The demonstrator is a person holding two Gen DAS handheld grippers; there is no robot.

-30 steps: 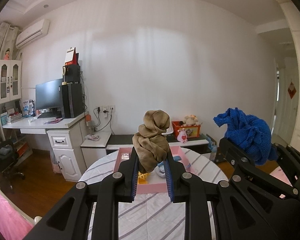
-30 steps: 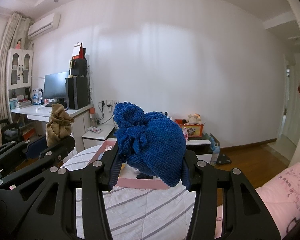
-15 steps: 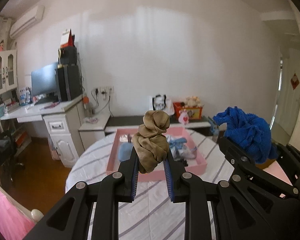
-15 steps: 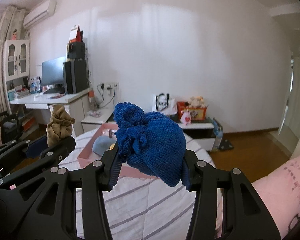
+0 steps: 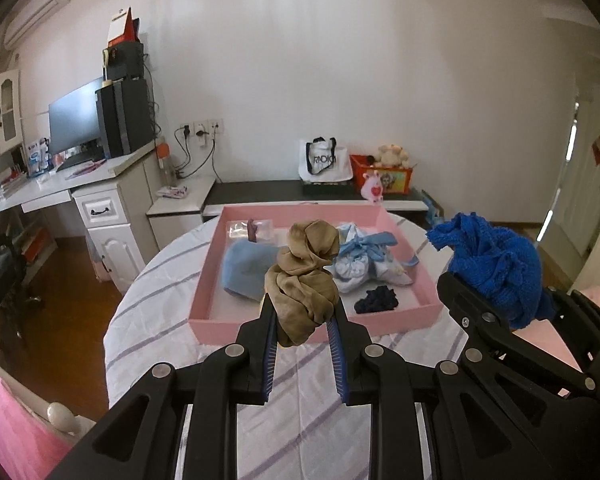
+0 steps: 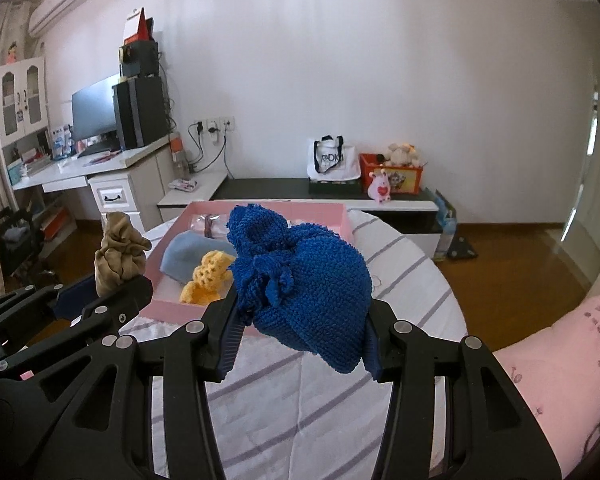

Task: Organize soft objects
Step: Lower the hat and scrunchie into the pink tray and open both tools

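Observation:
My left gripper (image 5: 302,316) is shut on a knotted tan cloth bundle (image 5: 306,280), held above the near wall of a pink tray (image 5: 316,322). To its right, my right gripper (image 6: 300,320) is shut on a blue knitted bundle (image 6: 300,276), also over the tray's near side. The tan bundle (image 6: 118,254) shows at the left of the right wrist view, the blue bundle (image 5: 496,260) at the right of the left wrist view. Inside the tray lie a light blue hat (image 5: 244,268), a pale blue tied bundle (image 5: 364,258), a dark navy piece (image 5: 376,304) and a yellow knitted piece (image 6: 206,276).
The tray rests on a round table with a striped white cloth (image 5: 300,412). A pink pillow (image 6: 552,364) lies at the near right. Behind are a white desk with a monitor (image 5: 76,124), a low dark bench (image 5: 300,192) with a white bag and toys, and wooden floor.
Both grippers have moved forward and tilted down toward the table with their bundles still held. The pink tray has come closer and its contents now show.

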